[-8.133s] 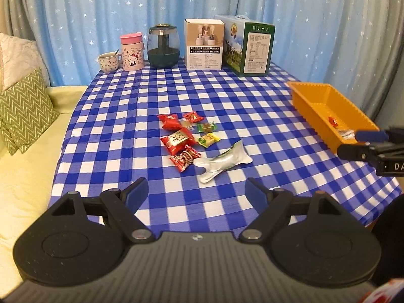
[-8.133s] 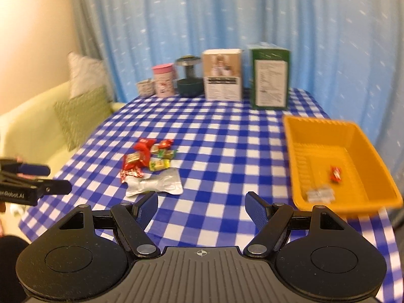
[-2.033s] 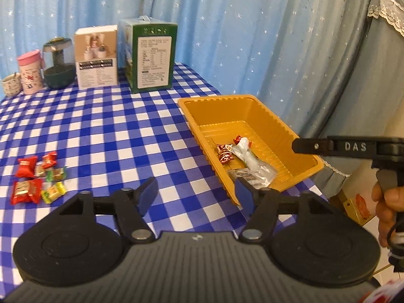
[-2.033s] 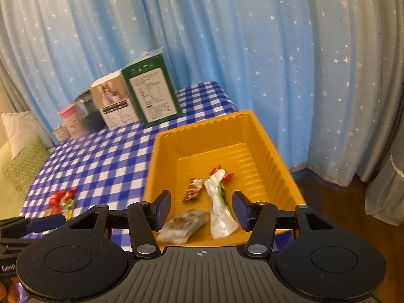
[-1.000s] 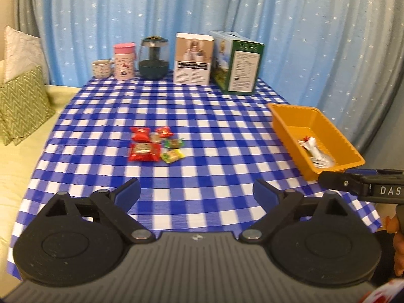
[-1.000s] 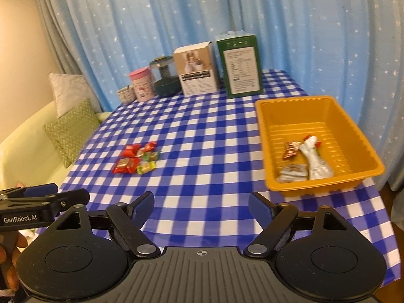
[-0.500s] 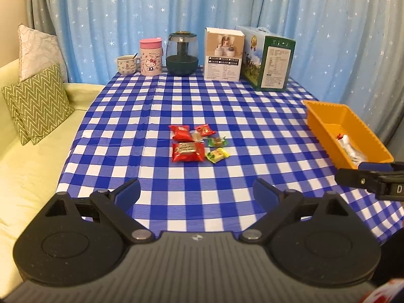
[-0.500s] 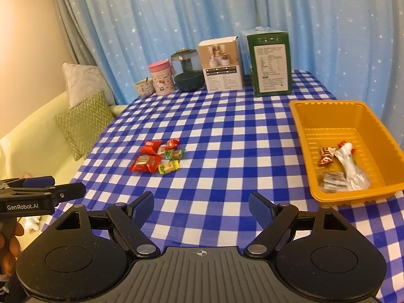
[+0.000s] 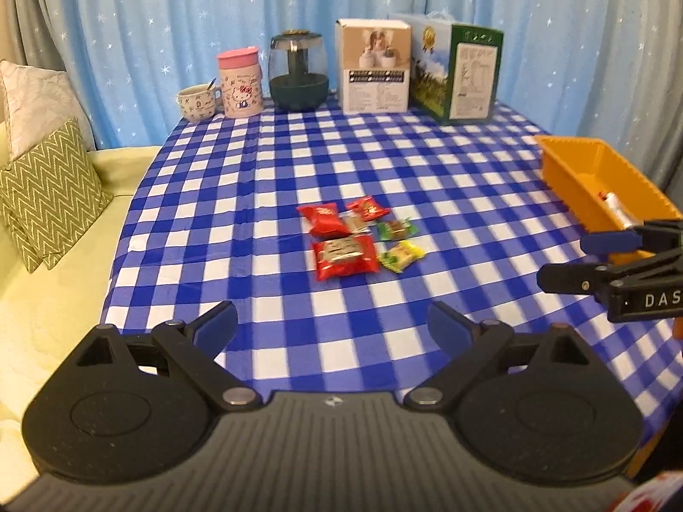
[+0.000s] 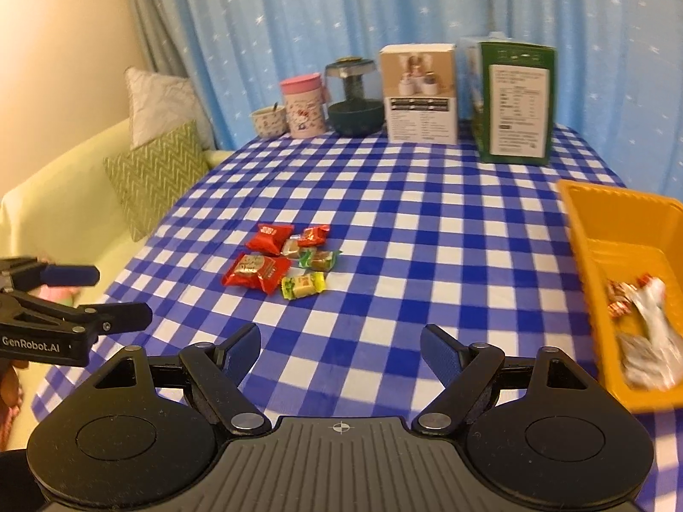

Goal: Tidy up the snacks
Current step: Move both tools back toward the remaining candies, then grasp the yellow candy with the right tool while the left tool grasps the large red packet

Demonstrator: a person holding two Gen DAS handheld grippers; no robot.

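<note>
Lying mid-frame on the checked tablecloth point(image 9: 264, 196), six wrapped snacks point(image 9: 356, 237) cluster; orange tray point(image 10: 574, 230) sits right; left gripper point(image 9: 333, 326) and right gripper point(image 10: 340, 346) both spread, empty.

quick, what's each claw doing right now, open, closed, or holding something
Left claw: open, holding nothing.
Right claw: open, holding nothing.

A blue-and-white checked cloth tablecloth point(image 9: 273, 179) lies matt and slightly creased, and the red snack packets point(image 9: 345, 254) on it are glossy foil-like wrappers. The orange bin point(image 10: 585, 230) looks like smooth plastic with a ribbed floor. The two cartons point(image 9: 374, 66) are printed cardboard, and the gripper bodies point(image 10: 340, 461) are matt black ribbed plastic with metal pivot pins.
</note>
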